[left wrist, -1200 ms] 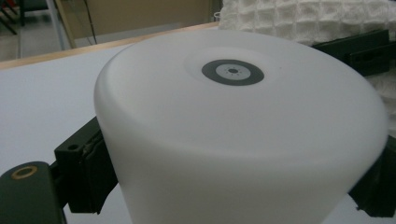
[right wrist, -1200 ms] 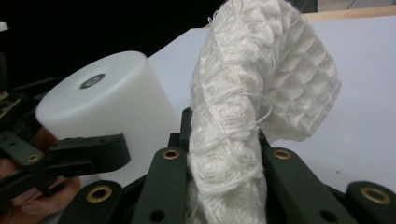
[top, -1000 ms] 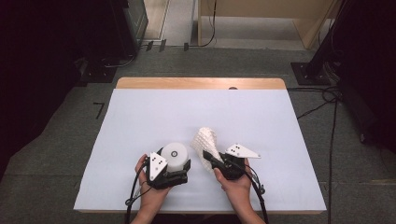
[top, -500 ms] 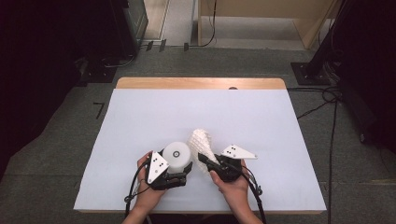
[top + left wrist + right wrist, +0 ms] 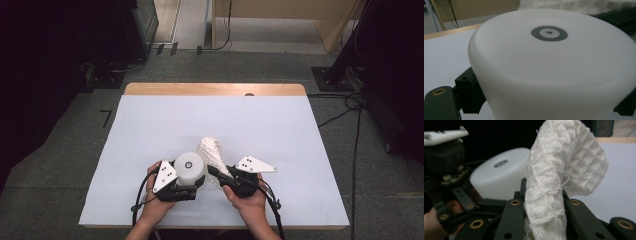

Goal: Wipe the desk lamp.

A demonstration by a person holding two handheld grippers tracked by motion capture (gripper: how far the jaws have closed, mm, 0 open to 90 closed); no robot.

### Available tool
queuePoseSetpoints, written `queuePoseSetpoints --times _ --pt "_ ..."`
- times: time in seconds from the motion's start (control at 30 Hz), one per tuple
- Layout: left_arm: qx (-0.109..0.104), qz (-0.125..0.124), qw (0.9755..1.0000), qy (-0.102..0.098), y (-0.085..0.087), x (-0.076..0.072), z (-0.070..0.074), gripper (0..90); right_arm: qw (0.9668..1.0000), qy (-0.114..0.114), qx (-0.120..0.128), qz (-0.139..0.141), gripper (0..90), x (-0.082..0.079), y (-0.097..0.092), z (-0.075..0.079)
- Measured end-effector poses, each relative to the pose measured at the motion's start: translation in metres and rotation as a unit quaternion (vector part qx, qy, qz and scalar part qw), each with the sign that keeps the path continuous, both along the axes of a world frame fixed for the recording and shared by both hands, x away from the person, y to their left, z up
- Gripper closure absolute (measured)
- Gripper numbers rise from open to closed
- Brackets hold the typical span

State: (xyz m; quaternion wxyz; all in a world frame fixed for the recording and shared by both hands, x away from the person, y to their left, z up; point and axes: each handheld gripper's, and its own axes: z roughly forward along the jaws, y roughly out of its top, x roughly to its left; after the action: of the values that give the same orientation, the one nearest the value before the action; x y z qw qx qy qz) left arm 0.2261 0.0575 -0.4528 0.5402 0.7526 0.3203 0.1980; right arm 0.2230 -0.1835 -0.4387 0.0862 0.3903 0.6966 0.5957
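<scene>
Two things in hand: a white waffle-weave cloth pinched in the right gripper, and a white round container clamped between the left gripper's jaws. Both sit low centre of the high view, just beside each other near the table's front edge.

Change over the last second: cloth has shifted slightly left and now stands higher, bunched upright and leaning toward the container; container hasn't moved. Right jaws pressed tight on the cloth's lower fold, free end flopping over the top. Left jaws spread wide around the container wall, gripping it.

Reads like the cloth is being brought over to wipe the container while the left holds it steady. Contact between the two: can't tell.

Surface: pale blue-white mat over a wooden table, otherwise bare. Room: grey floor, dark equipment upper left, cables and a stand base at right, wooden furniture top centre.
</scene>
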Motion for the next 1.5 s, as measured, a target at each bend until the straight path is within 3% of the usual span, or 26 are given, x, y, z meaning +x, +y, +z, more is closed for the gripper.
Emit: queuePoseSetpoints --times 0.13,0.23,0.33,0.43,0.53,0.63,0.77,1.0,1.17,1.3,1.37,1.5 --pt "-0.013 0.003 0.9999 -0.004 0.003 0.0 0.004 8.9 0.999 0.038 -0.022 0.0 77.6 0.007 0.004 -0.019" --pt "-0.011 0.0 0.9999 0.001 0.004 0.001 0.003 8.9 0.9984 0.052 -0.019 0.003 77.6 0.011 0.003 -0.025" --pt "0.002 -0.009 0.9999 0.005 -0.001 0.001 -0.001 8.9 0.9991 0.04 -0.01 0.006 77.6 0.009 0.001 -0.017" --pt "0.013 -0.015 0.9998 0.008 -0.006 0.0 -0.006 8.9 0.9999 0.013 -0.002 0.005 77.6 0.005 -0.003 -0.005" --pt "0.014 -0.016 0.9998 0.006 -0.008 -0.001 -0.006 8.9 0.9999 0.001 0.012 0.0 77.7 0.003 -0.007 0.001" --pt "0.005 -0.01 0.9999 0.002 -0.005 -0.001 -0.003 8.9 0.9999 0.013 0.002 0.0 77.8 0.005 -0.005 -0.006" --pt "-0.004 -0.008 1.0 -0.001 -0.002 -0.001 -0.001 8.9 0.9985 0.052 -0.013 0.006 77.8 0.011 0.0 -0.022" --pt "0.015 0.009 0.9998 0.01 -0.005 0.004 -0.015 8.8 0.9989 0.046 -0.008 0.001 77.6 0.013 -0.004 -0.019" --pt "0.035 0.012 0.9993 0.002 -0.009 0.003 -0.019 8.8 0.9986 0.052 -0.008 -0.006 77.6 0.015 -0.006 -0.022" --pt "0.032 0.019 0.9993 0.006 -0.01 0.002 -0.019 8.7 0.9986 0.051 -0.009 -0.007 77.5 0.015 -0.007 -0.021" --pt "0.024 0.028 0.9992 0.013 -0.01 0.002 -0.018 8.3 0.9988 0.048 -0.008 -0.01 77.5 0.015 -0.009 -0.021" --pt "0.026 0.077 0.9967 0.0 -0.02 -0.006 -0.012 2.7 0.9986 0.048 -0.006 -0.019 77.5 0.015 -0.012 -0.02"
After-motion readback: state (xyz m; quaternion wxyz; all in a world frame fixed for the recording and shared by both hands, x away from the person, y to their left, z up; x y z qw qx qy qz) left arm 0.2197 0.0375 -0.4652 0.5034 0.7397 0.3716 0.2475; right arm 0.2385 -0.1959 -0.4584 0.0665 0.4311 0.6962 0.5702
